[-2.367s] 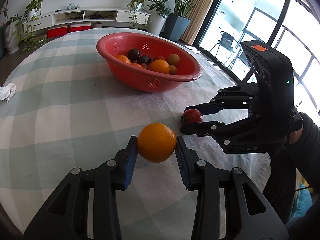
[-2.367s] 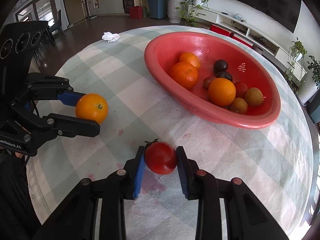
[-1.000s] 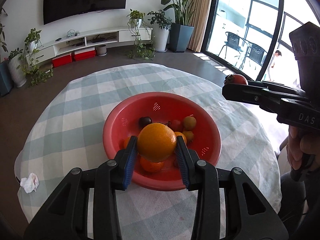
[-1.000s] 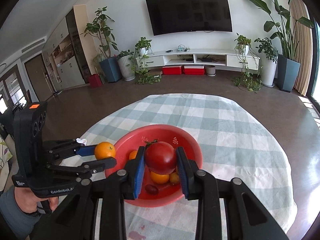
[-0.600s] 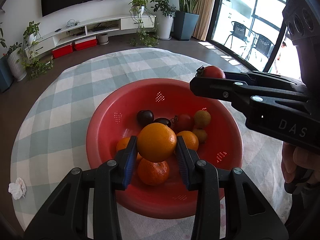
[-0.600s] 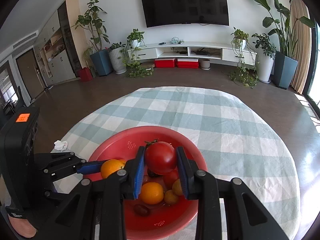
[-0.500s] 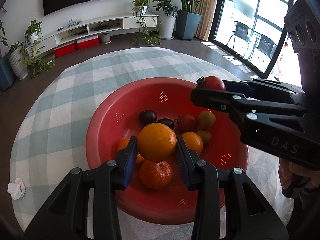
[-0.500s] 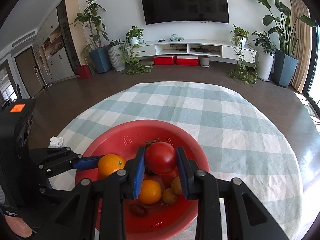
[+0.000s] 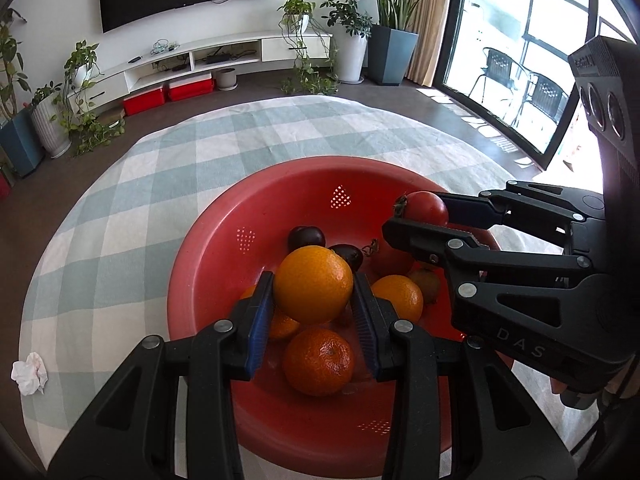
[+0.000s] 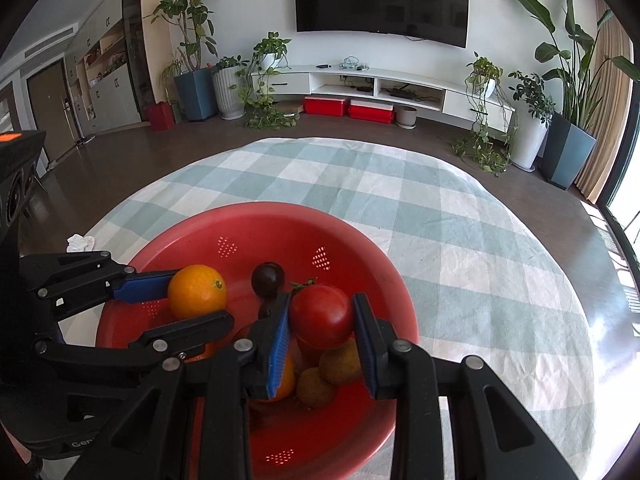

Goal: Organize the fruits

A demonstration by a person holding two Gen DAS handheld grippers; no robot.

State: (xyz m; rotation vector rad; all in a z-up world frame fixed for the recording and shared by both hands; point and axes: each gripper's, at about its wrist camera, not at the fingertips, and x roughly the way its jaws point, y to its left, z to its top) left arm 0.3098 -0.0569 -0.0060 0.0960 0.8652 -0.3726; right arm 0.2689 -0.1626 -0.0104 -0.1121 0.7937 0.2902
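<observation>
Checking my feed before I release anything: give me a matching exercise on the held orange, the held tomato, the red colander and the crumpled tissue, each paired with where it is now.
Things:
1. orange
2. tomato
3. red colander
4. crumpled tissue

Places:
A. lying on the checked tablecloth, apart from the colander
B. clamped in the right gripper
C. standing on the tablecloth, holding loose fruit
D. clamped in the left gripper

Pairs: 1-D, 2-B, 3-C, 4-A

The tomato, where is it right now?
The tomato is clamped in the right gripper, over the right side of the red basin, above the small brown fruits.
</observation>
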